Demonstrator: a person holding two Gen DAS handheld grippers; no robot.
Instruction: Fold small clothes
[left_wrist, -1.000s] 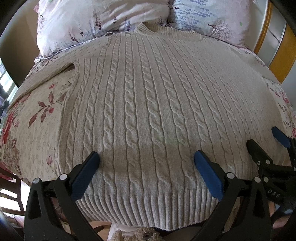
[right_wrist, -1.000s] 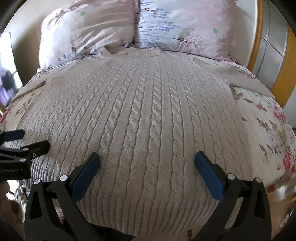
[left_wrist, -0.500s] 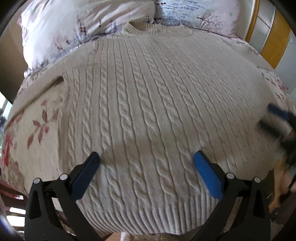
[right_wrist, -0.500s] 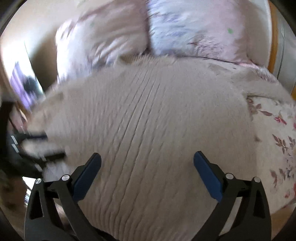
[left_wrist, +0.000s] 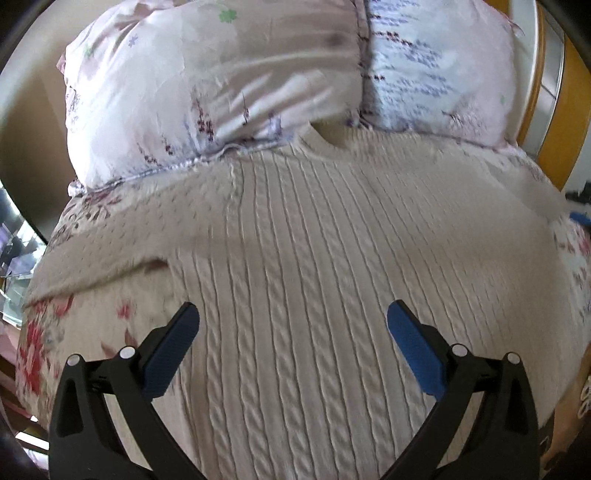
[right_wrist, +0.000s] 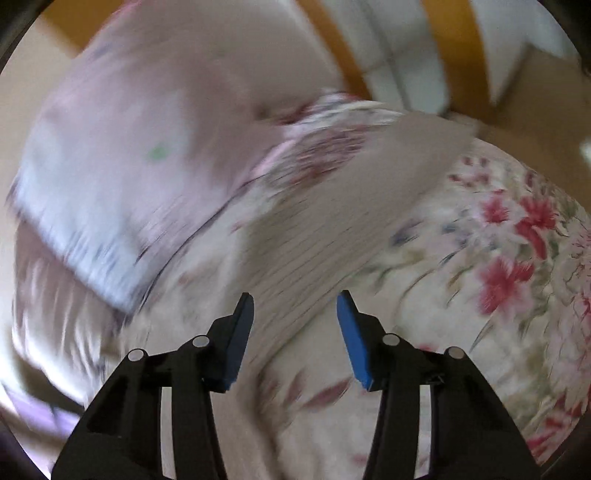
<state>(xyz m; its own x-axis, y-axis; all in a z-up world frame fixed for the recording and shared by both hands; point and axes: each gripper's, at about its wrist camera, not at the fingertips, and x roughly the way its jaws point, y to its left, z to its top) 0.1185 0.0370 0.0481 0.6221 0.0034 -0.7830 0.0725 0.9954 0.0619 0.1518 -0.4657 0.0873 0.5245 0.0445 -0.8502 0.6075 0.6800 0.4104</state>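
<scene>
Item 1: cream cable-knit sweater (left_wrist: 325, 280), spread flat on the floral bedspread (left_wrist: 48, 339), its neckline (left_wrist: 328, 142) up against 2 pillows (left_wrist: 207, 85); 1 sleeve (left_wrist: 96, 266) lies out to the side over the bedspread.

Item 2: my left gripper (left_wrist: 293, 345), jaws wide apart above the sweater's body, blue pads (left_wrist: 413, 347) holding nothing.

Item 3: my right gripper (right_wrist: 295, 334), jaws about half apart and closing, over the ribbed sleeve (right_wrist: 295, 258) on the flowered cover. The view is blurred; the pads (right_wrist: 351, 339) do not press on the cloth.
</scene>
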